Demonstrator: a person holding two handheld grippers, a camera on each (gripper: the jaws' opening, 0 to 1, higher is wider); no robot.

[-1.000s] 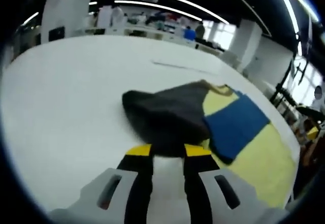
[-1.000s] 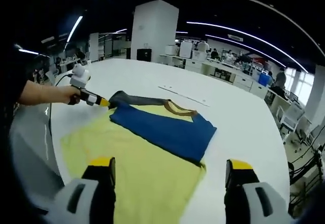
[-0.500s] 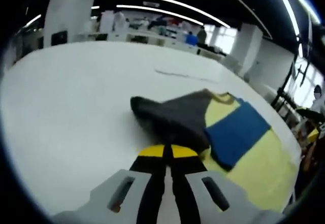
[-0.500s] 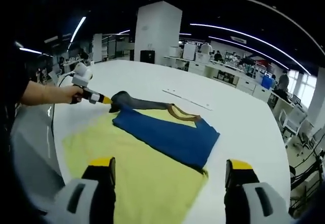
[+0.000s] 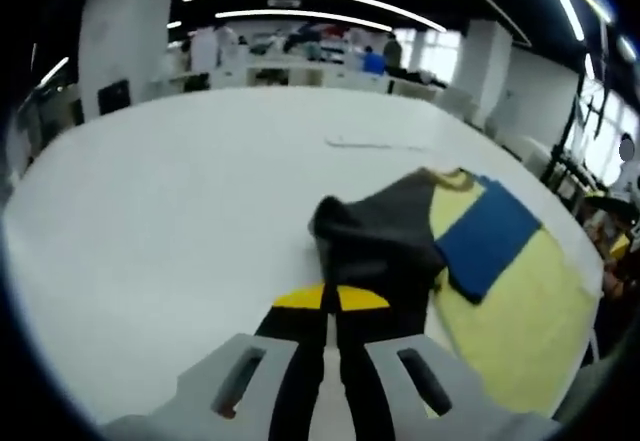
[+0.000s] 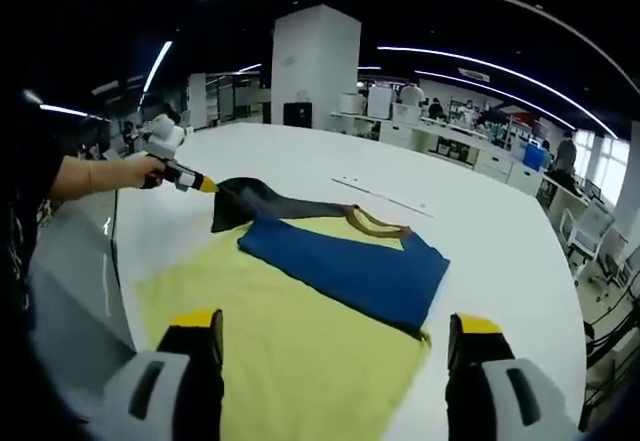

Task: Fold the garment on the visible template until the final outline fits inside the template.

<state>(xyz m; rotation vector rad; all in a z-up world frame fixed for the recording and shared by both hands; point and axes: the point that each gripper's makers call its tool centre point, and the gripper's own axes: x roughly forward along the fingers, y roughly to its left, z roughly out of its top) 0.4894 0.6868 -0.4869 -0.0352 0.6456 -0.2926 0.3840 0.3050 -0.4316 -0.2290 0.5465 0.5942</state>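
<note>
The dark grey and blue cloth garment [image 6: 340, 261] lies mid-frame on the pale yellow template [image 6: 290, 361] on the white bench [image 5: 150, 201], its grey corner pinched in the left gripper [image 6: 208, 186], far from the right gripper [image 6: 325, 346], whose jaws stand spread.

I take the big white table [image 6: 500, 251] as my landmark. A thin pale strip [image 6: 383, 193] lies flat on its top, toward the far edge. Beyond the table's far side stands a broad white pillar [image 6: 315, 66], with a small dark box [image 6: 298, 114] at its foot. To the right of the pillar, behind the table, run rows of desks [image 6: 455, 144] with people at them, too small to make out. Long ceiling lights [image 6: 480, 63] arc above the table. Windows [image 5: 610, 146] glow off the table's right end.
</note>
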